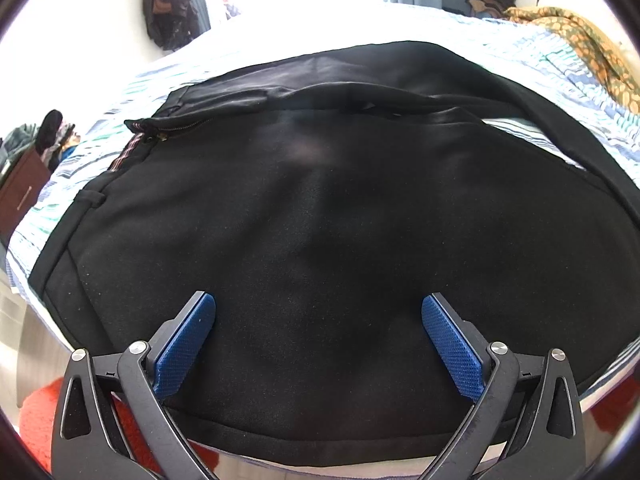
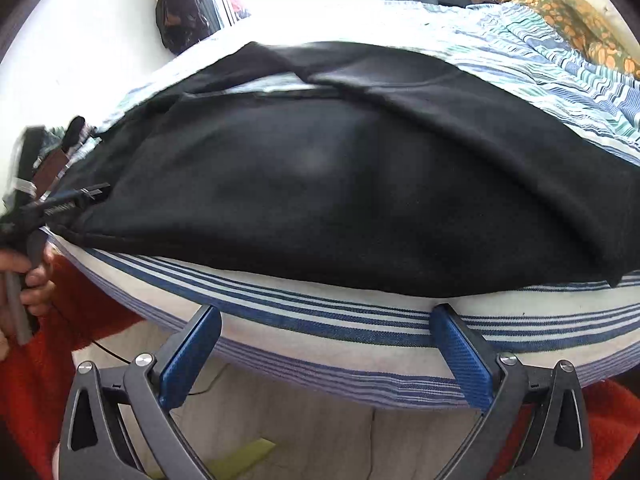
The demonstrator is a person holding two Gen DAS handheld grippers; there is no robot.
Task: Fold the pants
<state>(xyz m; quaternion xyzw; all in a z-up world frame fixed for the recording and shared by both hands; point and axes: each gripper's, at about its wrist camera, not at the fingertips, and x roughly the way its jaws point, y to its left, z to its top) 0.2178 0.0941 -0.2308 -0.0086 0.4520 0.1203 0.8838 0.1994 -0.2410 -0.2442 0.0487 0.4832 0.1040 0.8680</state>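
Note:
Black pants (image 1: 320, 208) lie spread on a striped bed, waistband and zipper fly (image 1: 168, 126) to the left, legs running to the right. My left gripper (image 1: 318, 304) hovers open just above the seat fabric near the bed's front edge, nothing between its blue pads (image 1: 184, 344). In the right wrist view the same pants (image 2: 340, 184) stretch across the mattress. My right gripper (image 2: 326, 316) is open in front of the mattress edge, below the pants' near hem. At the far left of that view, a hand holds the other gripper (image 2: 76, 200) at the waistband.
The bed has a blue-and-white striped sheet (image 2: 360, 332). An orange patterned blanket (image 1: 580, 36) lies at the back right. Dark bags (image 1: 172, 12) hang on the wall by a bright window. A brown cabinet (image 1: 20, 196) stands left. A red sleeve or garment (image 2: 72, 344) shows below.

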